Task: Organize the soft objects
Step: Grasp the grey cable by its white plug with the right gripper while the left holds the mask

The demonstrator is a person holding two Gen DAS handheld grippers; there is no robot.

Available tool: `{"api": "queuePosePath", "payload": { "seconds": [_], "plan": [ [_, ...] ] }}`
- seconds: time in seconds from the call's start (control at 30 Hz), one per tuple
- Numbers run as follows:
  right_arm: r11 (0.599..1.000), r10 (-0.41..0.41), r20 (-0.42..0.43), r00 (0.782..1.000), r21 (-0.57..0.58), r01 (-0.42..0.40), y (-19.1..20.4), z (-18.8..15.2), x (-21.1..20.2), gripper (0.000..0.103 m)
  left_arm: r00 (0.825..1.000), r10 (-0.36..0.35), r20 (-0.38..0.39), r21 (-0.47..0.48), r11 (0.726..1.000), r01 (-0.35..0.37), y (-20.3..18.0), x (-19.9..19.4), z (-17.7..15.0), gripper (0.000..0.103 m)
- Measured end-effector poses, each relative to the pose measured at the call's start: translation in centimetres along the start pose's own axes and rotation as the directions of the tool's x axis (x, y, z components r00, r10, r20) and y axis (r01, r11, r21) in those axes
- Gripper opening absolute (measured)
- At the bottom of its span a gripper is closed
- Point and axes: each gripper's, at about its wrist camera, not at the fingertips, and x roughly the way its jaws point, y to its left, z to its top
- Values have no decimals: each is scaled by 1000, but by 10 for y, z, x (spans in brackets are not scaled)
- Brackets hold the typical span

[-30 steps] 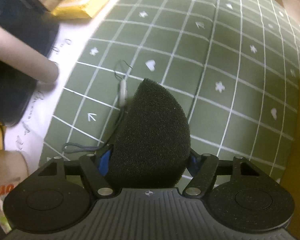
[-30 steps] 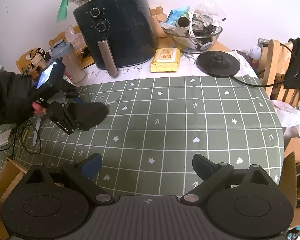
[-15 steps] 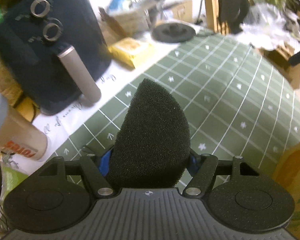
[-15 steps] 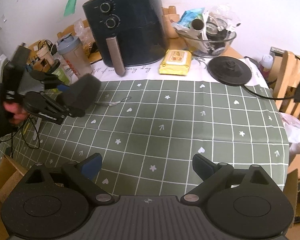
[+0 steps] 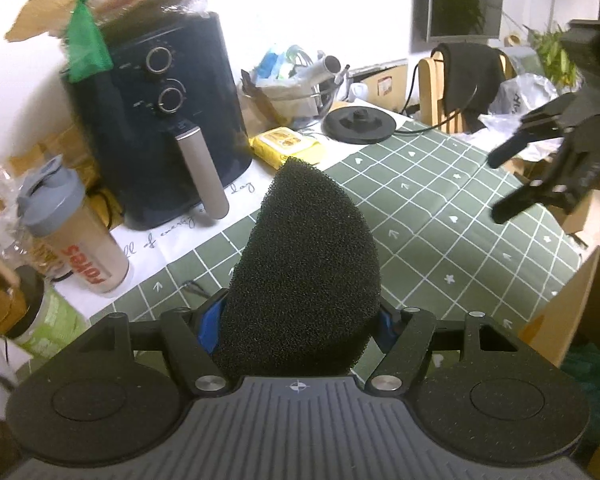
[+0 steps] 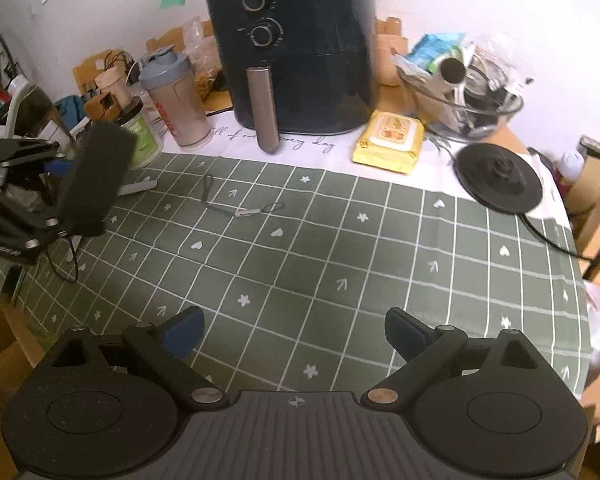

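The left claw (image 5: 300, 320) is pinching a black sponge (image 5: 306, 268) between its blue pads, gripping it near the base so that most of the foam stands out ahead of the fingers; the sponge bulges past both pads, which suggests the grip squeezes it enough to keep so light and springy a thing from slipping. In the right wrist view the sponge (image 6: 94, 178) hangs at about 9 o'clock, clear of the table (image 6: 300, 264) and over its left edge, beside a green tub (image 6: 142, 142) and a shaker bottle (image 6: 176, 100). Being held off the cloth, it is probably in carriage towards wherever the soft things are to be gathered, though no bin or tray for it shows. The right claw (image 6: 294, 328) is spread wide with nothing between its fingers, poised low at 6 o'clock over the bare middle of the checked cloth, likely kept free to take the next item. A thin cord (image 6: 242, 208) lies loose on the cloth towards 11 o'clock. The air fryer (image 6: 296, 48), a yellow pack (image 6: 390, 142) and a glass bowl (image 6: 468, 100) crowd the far edge from 12 to 2 o'clock, leaving the near cloth as working room.
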Motion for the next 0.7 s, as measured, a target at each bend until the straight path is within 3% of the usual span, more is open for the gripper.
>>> {"api": "queuePosePath", "payload": {
  "seconds": [0.37, 0.7],
  "plan": [
    [987, 42, -36, 998, -155, -47, 15, 23, 39, 97, 999, 20, 31, -131, 991, -15, -2, -38, -24, 69],
    [950, 60, -66, 996, -304, -78, 38, 44, 92, 88, 998, 58, 25, -303, 952, -47, 12, -74, -50, 69]
  ]
}}
